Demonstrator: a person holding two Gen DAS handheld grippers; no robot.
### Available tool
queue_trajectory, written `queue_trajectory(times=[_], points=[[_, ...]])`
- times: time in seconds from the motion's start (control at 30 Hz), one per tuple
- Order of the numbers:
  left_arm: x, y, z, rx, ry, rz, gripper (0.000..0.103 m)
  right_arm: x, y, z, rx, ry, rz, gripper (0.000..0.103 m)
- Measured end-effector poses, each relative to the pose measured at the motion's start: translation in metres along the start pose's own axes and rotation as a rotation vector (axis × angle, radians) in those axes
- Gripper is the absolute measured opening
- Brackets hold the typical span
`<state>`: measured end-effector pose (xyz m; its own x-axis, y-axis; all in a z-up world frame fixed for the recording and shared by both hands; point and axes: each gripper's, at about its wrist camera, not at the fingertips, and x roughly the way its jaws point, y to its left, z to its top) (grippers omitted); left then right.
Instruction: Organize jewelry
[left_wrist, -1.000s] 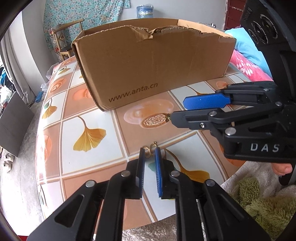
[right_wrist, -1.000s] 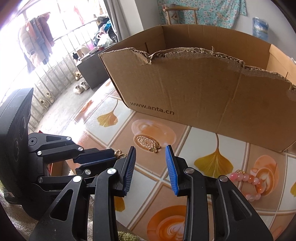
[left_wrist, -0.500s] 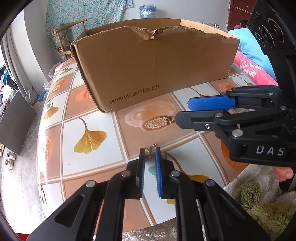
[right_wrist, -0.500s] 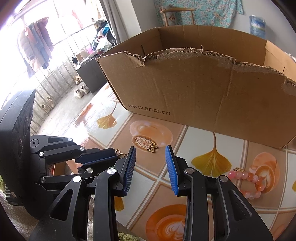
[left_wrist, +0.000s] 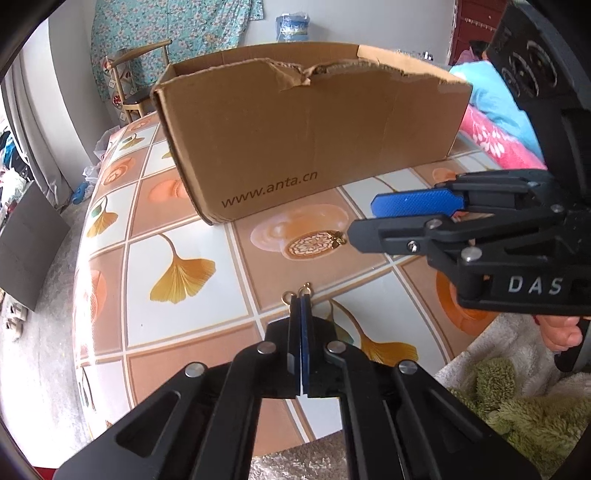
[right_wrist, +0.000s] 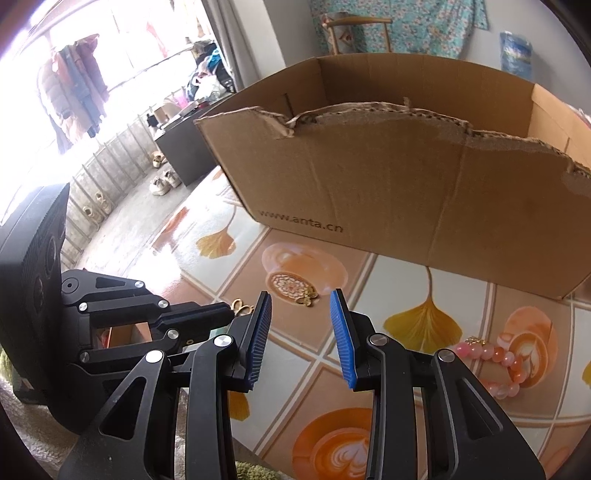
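Note:
My left gripper is shut on a small gold earring whose hooks stick out past the tips; it also shows in the right wrist view. My right gripper is open and empty, hovering just before a gold butterfly earring on the table, which the left wrist view shows next to the right gripper's lower finger. A pink bead bracelet lies to the right. The open cardboard box stands behind.
The round table has a tiled ginkgo-leaf pattern. A green fluffy cloth lies off its near right edge. A wooden chair and a floral curtain stand behind the box.
My left gripper has closed fully on the gold earring. My right gripper has stayed open and shifted slightly toward the butterfly earring.

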<state>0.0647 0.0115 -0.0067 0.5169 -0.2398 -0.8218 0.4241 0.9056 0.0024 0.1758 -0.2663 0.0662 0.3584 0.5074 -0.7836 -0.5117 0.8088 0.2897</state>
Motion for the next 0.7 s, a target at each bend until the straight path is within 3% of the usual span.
queue_trajectory(times=[0.13, 0.3, 0.4, 0.53, 0.7], points=[[-0.001, 0.006, -0.003, -0.016, -0.004, 0.005, 0.0, 0.006, 0.004, 0.001, -0.008, 0.021, 0.029, 0.031], [0.0, 0.003, -0.008, -0.003, 0.001, -0.026, 0.0, 0.02, 0.016, 0.003, -0.055, 0.068, 0.048, 0.008], [0.001, -0.004, -0.009, 0.017, -0.007, -0.061, 0.0, 0.029, 0.021, 0.005, -0.084, 0.094, 0.063, 0.002], [-0.001, -0.009, -0.009, 0.045, -0.018, -0.075, 0.0, 0.038, 0.021, 0.012, -0.112, 0.116, 0.078, 0.0], [-0.007, 0.004, -0.008, 0.021, -0.047, -0.019, 0.0, 0.032, 0.018, 0.017, -0.116, 0.123, 0.098, 0.0]])
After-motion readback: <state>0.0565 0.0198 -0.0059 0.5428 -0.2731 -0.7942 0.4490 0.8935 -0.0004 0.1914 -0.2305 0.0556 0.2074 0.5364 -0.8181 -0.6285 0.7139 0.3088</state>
